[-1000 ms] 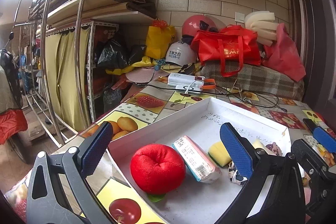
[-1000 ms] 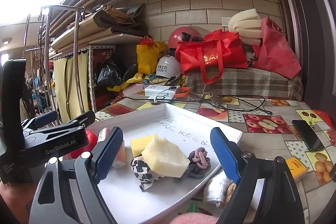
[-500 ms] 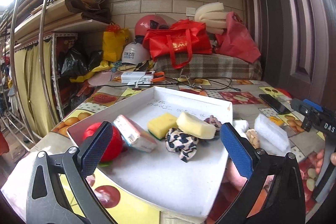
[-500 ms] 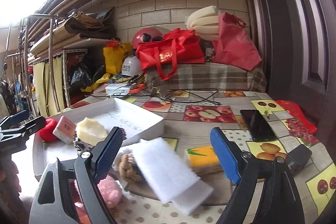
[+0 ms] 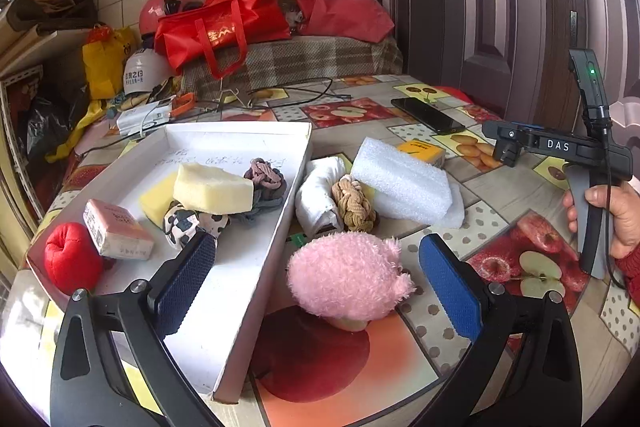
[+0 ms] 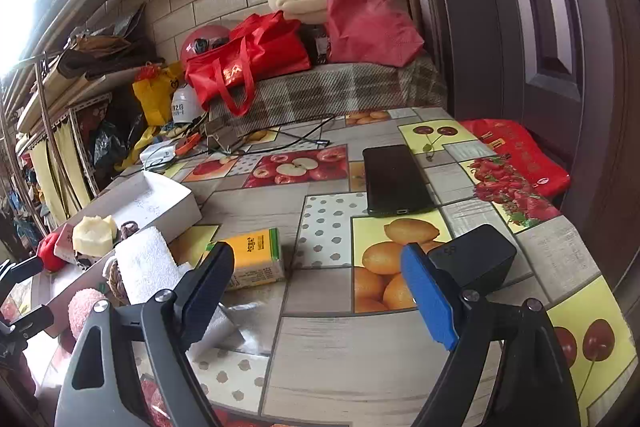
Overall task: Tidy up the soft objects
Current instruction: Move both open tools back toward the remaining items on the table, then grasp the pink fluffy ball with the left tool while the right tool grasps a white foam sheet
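Both tongs gape empty: left gripper (image 5: 316, 275) frames the near pink plush (image 5: 348, 277), lining up to box it; right gripper (image 6: 316, 291) hovers.

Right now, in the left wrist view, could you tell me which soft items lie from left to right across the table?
Red plush apple → pink packet → pale sponge block → rolled white cloth → white foam block.

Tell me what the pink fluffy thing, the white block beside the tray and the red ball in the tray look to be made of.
Pink fluffy thing: plush fabric with a long, fuzzy pile; stray fibres show at its edges.
White block: likely packing foam; matte, with a fine bubbly grain and soft edges.
Red ball: stitched cloth, probably stuffed; seams pucker into a dimple, matte surface.
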The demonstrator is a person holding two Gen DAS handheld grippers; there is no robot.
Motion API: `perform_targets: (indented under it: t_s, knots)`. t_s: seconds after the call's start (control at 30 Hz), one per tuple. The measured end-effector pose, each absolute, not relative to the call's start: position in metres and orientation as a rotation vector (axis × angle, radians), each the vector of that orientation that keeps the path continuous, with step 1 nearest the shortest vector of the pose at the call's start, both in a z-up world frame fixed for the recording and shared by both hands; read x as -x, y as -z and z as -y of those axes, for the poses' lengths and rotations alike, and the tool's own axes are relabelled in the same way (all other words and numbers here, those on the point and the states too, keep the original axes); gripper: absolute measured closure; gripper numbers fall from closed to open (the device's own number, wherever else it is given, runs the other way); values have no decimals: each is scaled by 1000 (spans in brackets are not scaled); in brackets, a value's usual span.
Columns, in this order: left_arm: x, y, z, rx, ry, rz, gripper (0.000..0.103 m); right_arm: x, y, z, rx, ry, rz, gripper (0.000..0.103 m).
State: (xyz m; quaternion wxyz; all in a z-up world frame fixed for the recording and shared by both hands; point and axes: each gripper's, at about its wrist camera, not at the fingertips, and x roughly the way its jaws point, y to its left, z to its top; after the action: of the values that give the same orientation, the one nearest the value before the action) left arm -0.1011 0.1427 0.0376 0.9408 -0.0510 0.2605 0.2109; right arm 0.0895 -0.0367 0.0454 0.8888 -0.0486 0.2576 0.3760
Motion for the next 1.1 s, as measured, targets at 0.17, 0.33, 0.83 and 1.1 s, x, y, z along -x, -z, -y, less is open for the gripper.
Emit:
perform_targets:
  t_s: [0.17,0.33,0.83,1.1]
  knots:
    - [99,-35,-139,91,-367,-548,0,-67,-49,18,138,-989,-462,17]
    - [81,-28,-127,14,-350,-633,0,-29,-44,-31,351,-1147,-423,17]
    - [61,-12,-132,28,-350,-762,34,-36,-30,-65,456,-1120,-513,48]
    - [56,-12,-117,-32,-317,-772,37,-44,-44,-38,300,-1064,-453,48]
